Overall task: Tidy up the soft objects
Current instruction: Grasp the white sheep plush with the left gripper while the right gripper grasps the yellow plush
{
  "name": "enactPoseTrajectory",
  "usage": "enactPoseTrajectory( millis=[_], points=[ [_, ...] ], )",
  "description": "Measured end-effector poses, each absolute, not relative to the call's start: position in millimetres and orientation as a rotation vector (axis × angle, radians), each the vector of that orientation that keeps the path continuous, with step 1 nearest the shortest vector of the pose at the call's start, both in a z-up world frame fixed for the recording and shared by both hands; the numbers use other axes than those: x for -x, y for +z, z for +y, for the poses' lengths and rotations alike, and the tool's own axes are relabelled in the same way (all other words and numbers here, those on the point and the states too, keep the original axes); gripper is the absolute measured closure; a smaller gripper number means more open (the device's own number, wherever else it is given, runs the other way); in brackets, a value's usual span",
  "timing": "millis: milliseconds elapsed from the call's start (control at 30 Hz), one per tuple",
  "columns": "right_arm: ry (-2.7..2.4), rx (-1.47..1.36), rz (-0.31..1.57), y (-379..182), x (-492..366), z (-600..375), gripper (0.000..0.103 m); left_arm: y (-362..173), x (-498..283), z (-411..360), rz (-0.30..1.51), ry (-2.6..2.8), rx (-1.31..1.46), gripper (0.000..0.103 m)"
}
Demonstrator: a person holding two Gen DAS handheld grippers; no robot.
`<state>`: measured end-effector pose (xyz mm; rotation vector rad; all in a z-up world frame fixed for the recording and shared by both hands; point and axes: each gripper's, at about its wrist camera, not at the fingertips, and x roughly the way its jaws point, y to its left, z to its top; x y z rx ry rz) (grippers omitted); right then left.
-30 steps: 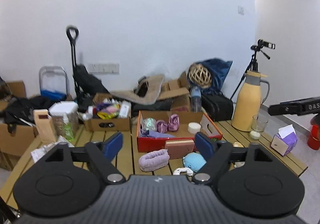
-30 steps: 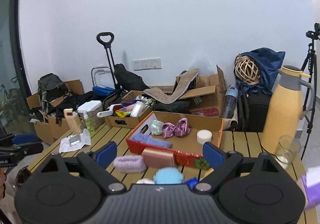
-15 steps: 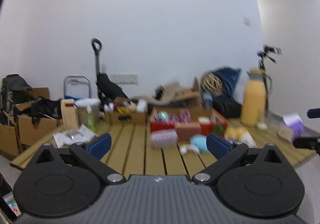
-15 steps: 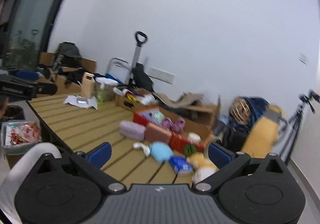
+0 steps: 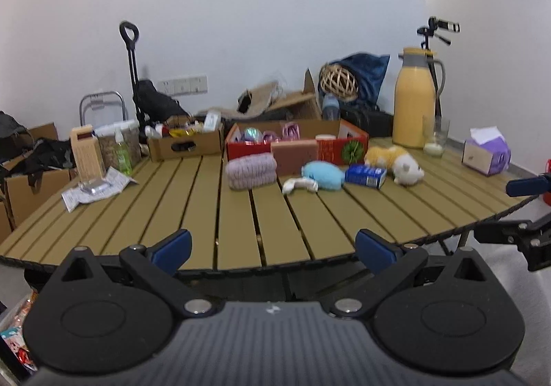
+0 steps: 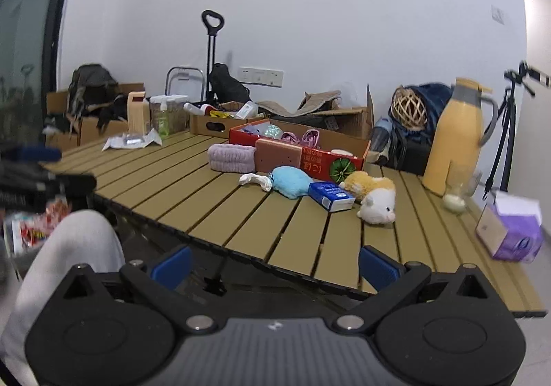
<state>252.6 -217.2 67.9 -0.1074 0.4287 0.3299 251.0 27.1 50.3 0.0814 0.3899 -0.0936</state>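
Left gripper [image 5: 272, 244] wide open, nothing between the blue pads, jaws just opened up. Right gripper [image 6: 273, 265] the same: wide open, empty, jaws just opened too. Both low at the near edge of the table [image 5: 237, 241], well back from the toys. Ahead of the left gripper, across bare slats, a purple knit roll [image 5: 251, 169], then a blue soft toy [image 5: 323, 174] a bit to the right, with a small blue box [image 5: 365, 176] touching its far-right end. Further right, an orange and white plush [image 5: 396, 160]. Just behind the knit roll and blue toy, a pink sponge block [image 5: 294, 152] leaning on the red box [image 5: 344, 146], which already has some purple soft things inside. Probably first step: reach out for one soft thing. Best to go forward low over the slats, keep the jaws wide, come at the knit roll or blue toy from the front, squeeze the fat middle gently. Good to steer clear of the little blue box, which looks hard. For the right gripper, the plush looks like the closest pick.
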Motion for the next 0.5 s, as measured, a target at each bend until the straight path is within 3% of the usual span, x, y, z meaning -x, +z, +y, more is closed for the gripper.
enactPoseTrajectory(
  millis=[367,500],
  points=[
    [0.304,-0.091,0.526,25.4,-331.9,-230.7,0.04,24.7,-340.1,15.8,0.492,-0.106,-0.038,0.001],
    [0.288,-0.129,0.544,19.6,-365.4,-237.9,0.043,25.2,-382.1,3.2,0.502,-0.134,-0.03,0.008]
  ],
)
